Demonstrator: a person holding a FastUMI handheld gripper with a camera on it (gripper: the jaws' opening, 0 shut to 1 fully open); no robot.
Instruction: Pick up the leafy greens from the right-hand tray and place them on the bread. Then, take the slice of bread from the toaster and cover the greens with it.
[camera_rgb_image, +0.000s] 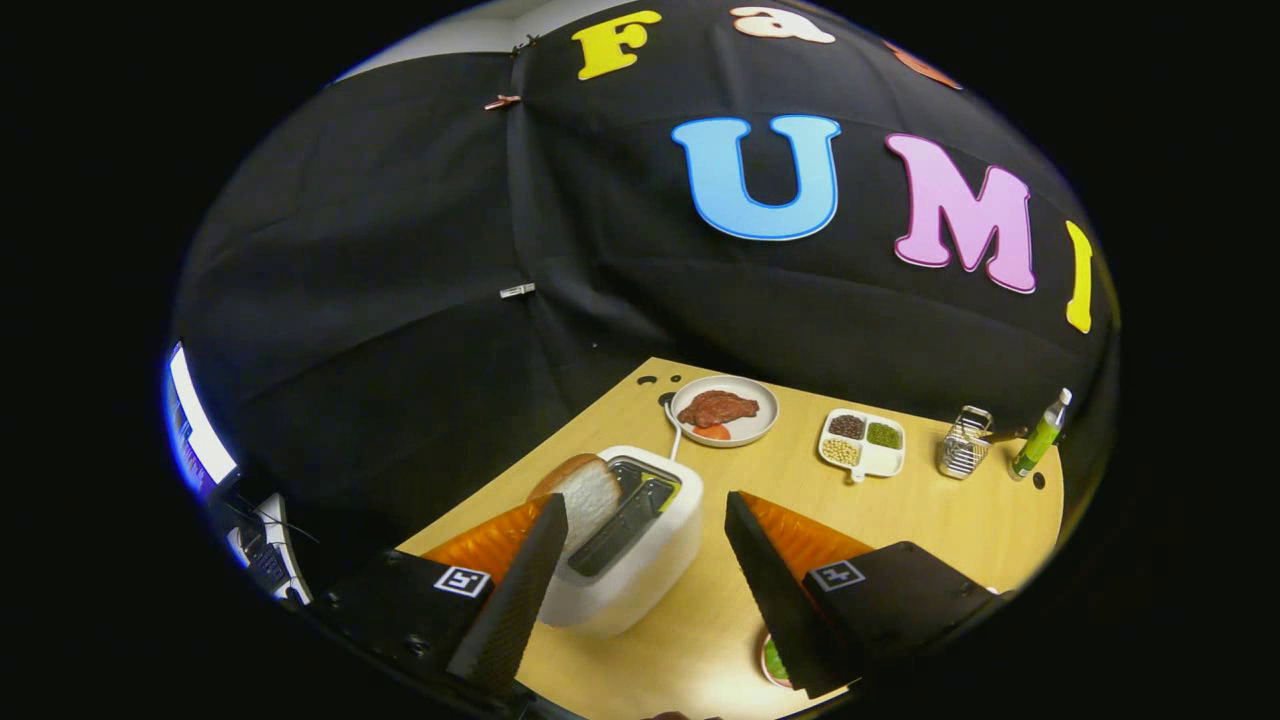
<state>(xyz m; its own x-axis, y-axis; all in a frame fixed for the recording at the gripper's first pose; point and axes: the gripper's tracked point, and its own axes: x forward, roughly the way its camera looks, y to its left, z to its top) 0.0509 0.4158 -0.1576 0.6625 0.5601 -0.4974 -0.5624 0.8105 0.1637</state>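
1. The tongs are spread wide apart and hold nothing; their two fingers point forward over a pale wooden counter.
2. Between the fingers, closer to the left one, stands a white toaster with two dark slots on top.
3. A slice of bread stands upright out of the toaster's left slot, just beside the left fingertip. Whether the finger touches it cannot be told.
4. Low beside the right finger, a small piece of something green on a pale plate peeks out; most of it is hidden by the finger.
5. Beyond the toaster, a white cord runs up to a round plate holding a brown piece of meat and a red slice next to it.
6. To the right of that plate sits a white divided dish with brown, green and pale beans in separate compartments.
7. Farther right stand a small metal wire basket and a green bottle with a white cap, near the counter's far corner.
8. Black cloth hangs behind the counter.
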